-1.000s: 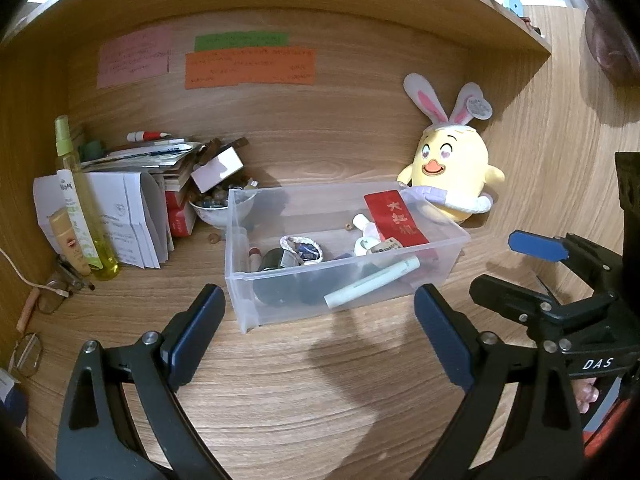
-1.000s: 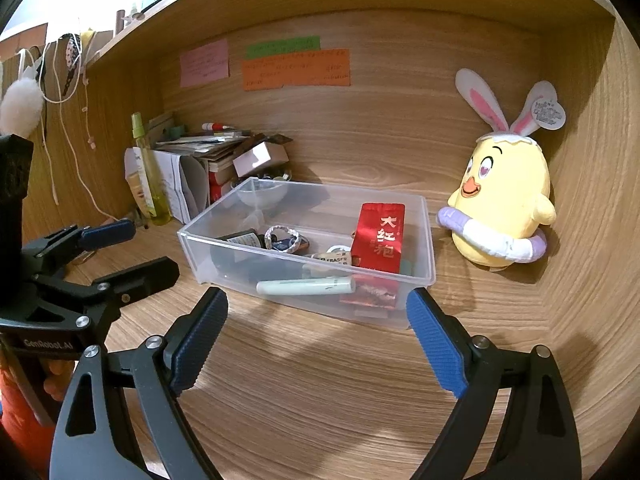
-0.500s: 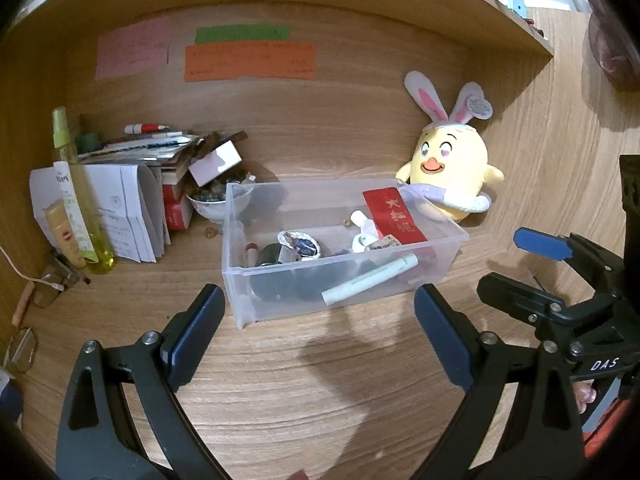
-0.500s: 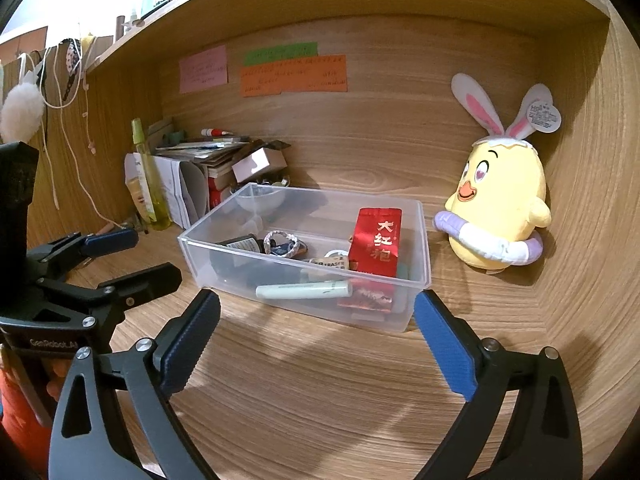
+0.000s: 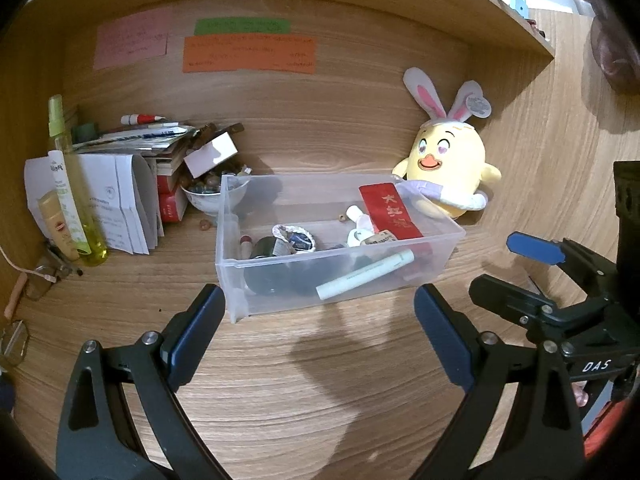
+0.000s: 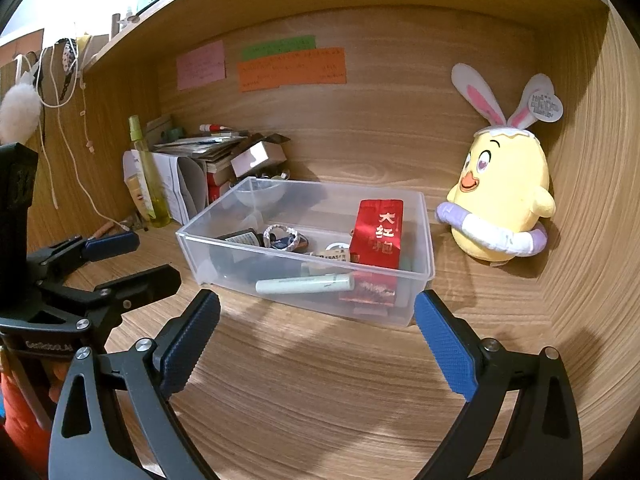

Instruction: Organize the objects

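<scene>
One wooden desk (grain showing) under a shelf.

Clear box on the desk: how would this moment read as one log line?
clear box: on desk, holds red packet | left gripper: open, empty | right gripper: open, empty

The right gripper now stands with its blue pads wider apart than a second ago, nothing between them, while the clear bin on the desk sits a touch higher in its view than before.
</scene>
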Available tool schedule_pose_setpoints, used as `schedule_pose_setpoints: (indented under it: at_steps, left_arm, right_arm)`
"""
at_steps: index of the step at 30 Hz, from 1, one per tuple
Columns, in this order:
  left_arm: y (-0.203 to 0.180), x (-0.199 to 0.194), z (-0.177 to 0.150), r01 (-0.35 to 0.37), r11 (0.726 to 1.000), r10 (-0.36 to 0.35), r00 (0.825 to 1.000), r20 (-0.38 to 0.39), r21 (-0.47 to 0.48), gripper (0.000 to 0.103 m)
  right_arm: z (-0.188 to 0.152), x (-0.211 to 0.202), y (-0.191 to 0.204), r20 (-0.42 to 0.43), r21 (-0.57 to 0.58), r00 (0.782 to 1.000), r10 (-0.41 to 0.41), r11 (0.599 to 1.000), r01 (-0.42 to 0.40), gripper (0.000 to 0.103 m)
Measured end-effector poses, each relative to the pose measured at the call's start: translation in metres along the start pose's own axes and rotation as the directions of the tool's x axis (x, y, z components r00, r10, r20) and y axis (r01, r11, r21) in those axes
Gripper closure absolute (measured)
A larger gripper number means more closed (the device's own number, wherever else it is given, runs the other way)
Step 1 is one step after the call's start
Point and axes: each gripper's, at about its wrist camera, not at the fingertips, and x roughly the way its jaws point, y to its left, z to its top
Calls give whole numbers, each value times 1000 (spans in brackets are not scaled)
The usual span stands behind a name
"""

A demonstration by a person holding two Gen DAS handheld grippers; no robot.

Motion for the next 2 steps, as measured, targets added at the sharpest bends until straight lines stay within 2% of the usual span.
schedule_pose_setpoints:
  at_steps: [2]
  left_arm:
    - [0,0,0,-2,1000,2,1000,-2,0,6]
  right_arm:
    - [-1,0,0,-1,1,1000,-1,1000,1,6]
